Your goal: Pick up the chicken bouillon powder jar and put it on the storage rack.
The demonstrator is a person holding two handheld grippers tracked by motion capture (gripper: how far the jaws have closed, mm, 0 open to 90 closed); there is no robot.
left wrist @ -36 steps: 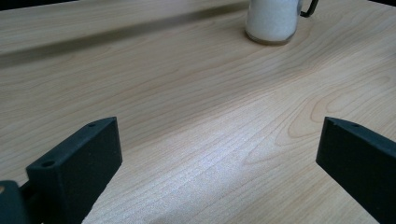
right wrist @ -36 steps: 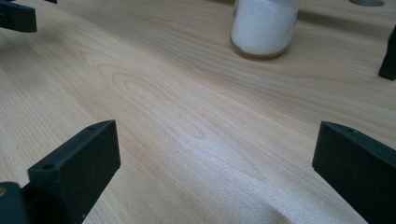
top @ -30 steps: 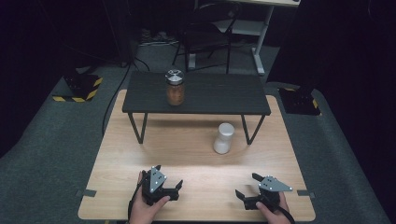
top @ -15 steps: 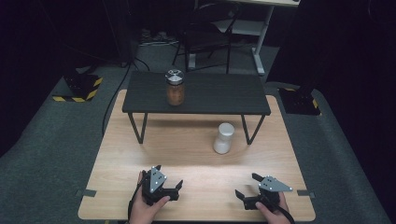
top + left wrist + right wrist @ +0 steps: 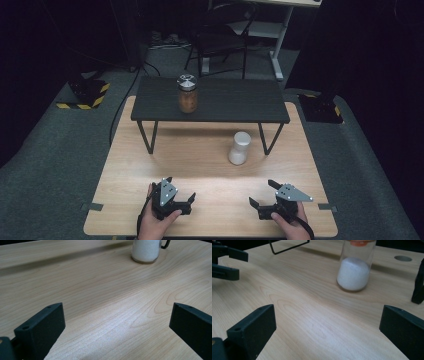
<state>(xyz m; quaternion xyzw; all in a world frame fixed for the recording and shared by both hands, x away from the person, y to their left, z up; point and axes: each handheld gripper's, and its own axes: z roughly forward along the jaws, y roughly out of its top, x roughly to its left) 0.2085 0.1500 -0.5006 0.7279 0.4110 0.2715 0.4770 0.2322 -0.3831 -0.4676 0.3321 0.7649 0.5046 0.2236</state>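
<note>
Both tongs, left gripper (image 5: 181, 201) and right gripper (image 5: 264, 198), gaping empty; clear glass jar of white powder (image 5: 239, 148) probably slick, breakable, best clasped mid-body.

A: The table (image 5: 150, 165) is pale wood grain, the raised shelf (image 5: 225, 100) matt black.

B: And the jar of white powder (image 5: 239, 148)?

A: Clear glass, orange at the neck. The other jar (image 5: 187, 94): brown contents, silver lid.
</note>
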